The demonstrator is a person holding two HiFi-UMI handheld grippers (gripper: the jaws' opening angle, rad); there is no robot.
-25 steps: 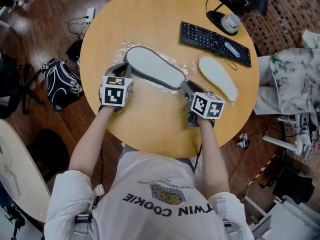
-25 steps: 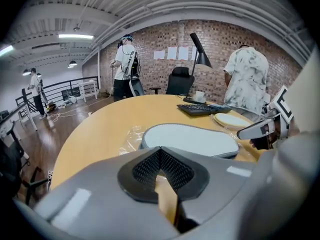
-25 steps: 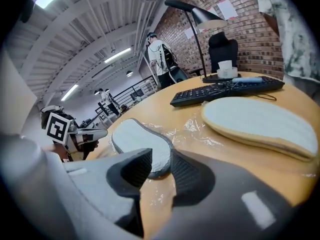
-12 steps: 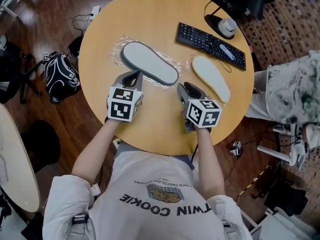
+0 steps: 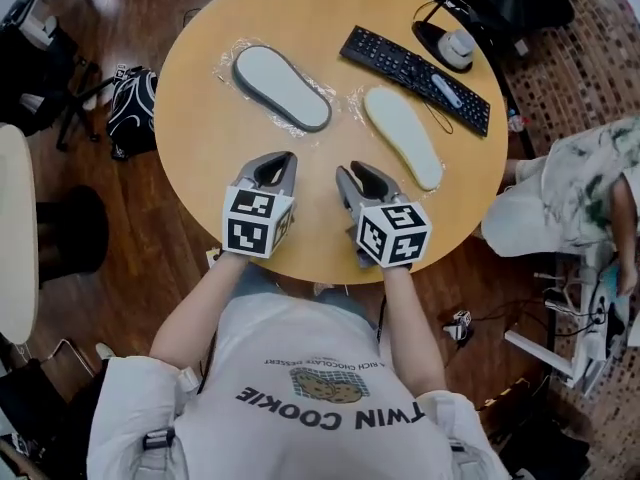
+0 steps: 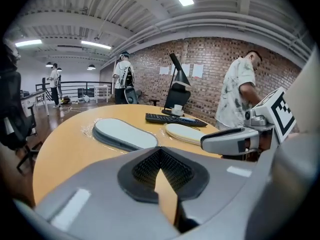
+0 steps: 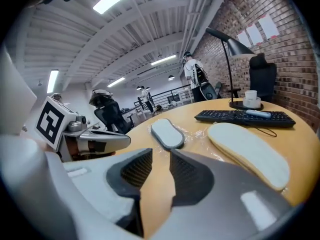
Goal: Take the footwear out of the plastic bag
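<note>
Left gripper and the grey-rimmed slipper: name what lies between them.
Head view: only bare tabletop, then the edge of the clear plastic, separates left gripper from grey-rimmed slipper.

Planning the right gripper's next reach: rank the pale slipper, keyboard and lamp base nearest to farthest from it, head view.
1. pale slipper, just ahead-right of the right gripper.
2. keyboard, beyond the slipper.
3. lamp base, farthest back, behind the keyboard.

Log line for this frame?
left gripper: jaws shut, empty | right gripper: jaws open, empty | grey slipper: on clear plastic, untouched | cream slipper: beside keyboard
</note>
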